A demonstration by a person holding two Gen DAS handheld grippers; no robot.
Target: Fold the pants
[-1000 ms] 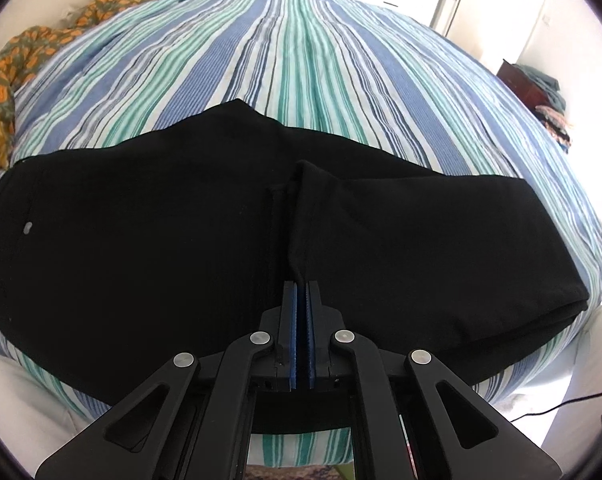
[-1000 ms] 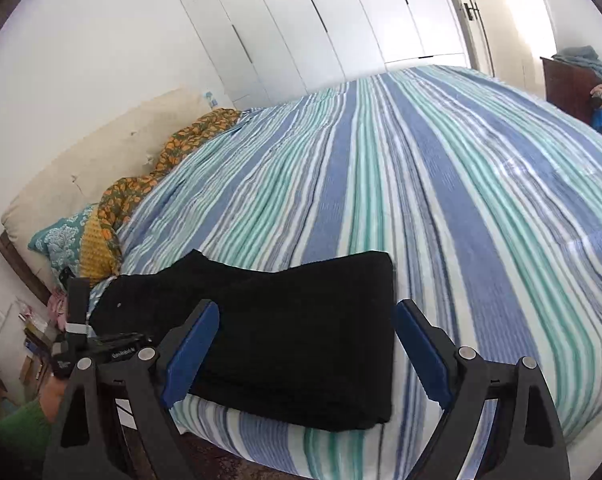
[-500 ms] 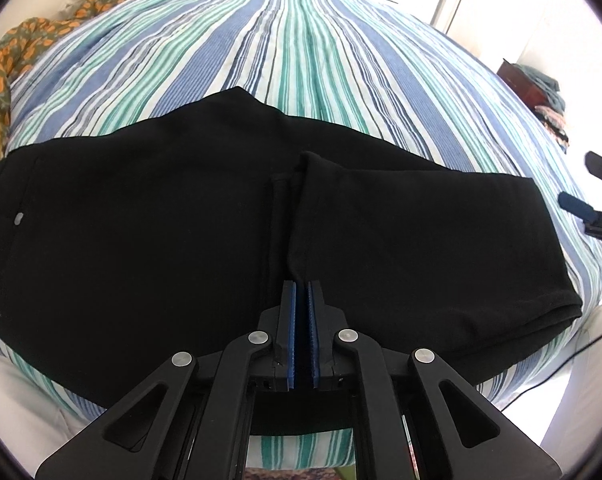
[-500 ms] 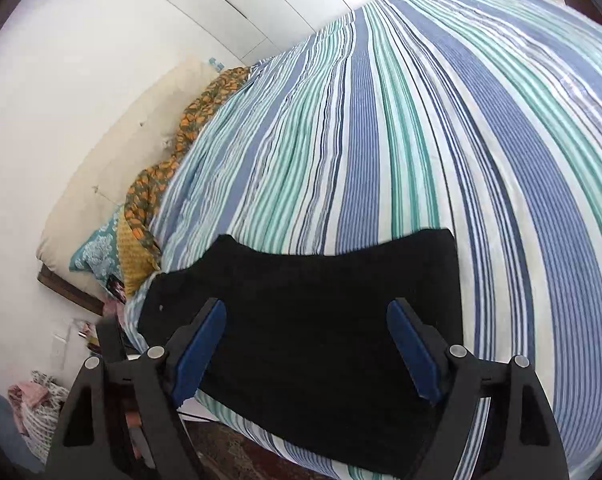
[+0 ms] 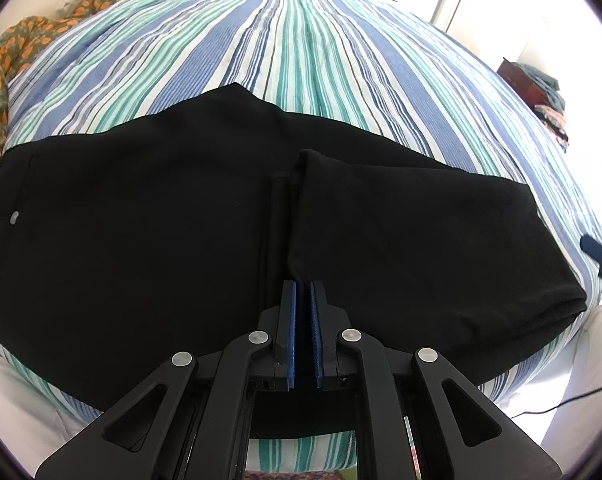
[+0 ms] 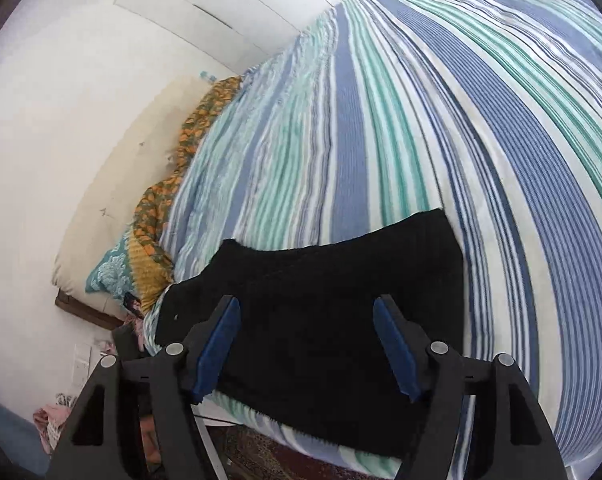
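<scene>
Black pants [image 5: 141, 220] lie across the near edge of a striped bed [image 5: 301, 40], with one end folded over on the right. The folded layer's edge runs down the middle into my left gripper [image 5: 303, 286]. Its blue pads stand a slit apart and are starting to open, with the cloth edge still nipped at their tips. My right gripper [image 6: 307, 340] hovers over the folded right end of the pants [image 6: 341, 280]. Its jaws are wide and closing, and the cloth lies below them untouched. One of its blue fingertips [image 5: 595, 250] shows at the right edge of the left wrist view.
An orange patterned blanket [image 5: 33, 36] and a pillow [image 6: 105, 276] lie at the head of the bed. White wardrobe doors [image 6: 221, 0] stand behind. A dark cabinet with clothes [image 5: 529, 84] sits to the right. A cable [image 5: 561, 404] trails on the floor by the bed's edge.
My right gripper came down and closer over the pants' folded end, rolled, and its jaws narrowed. The left gripper stayed put, and the gap between its pads widened slightly.
</scene>
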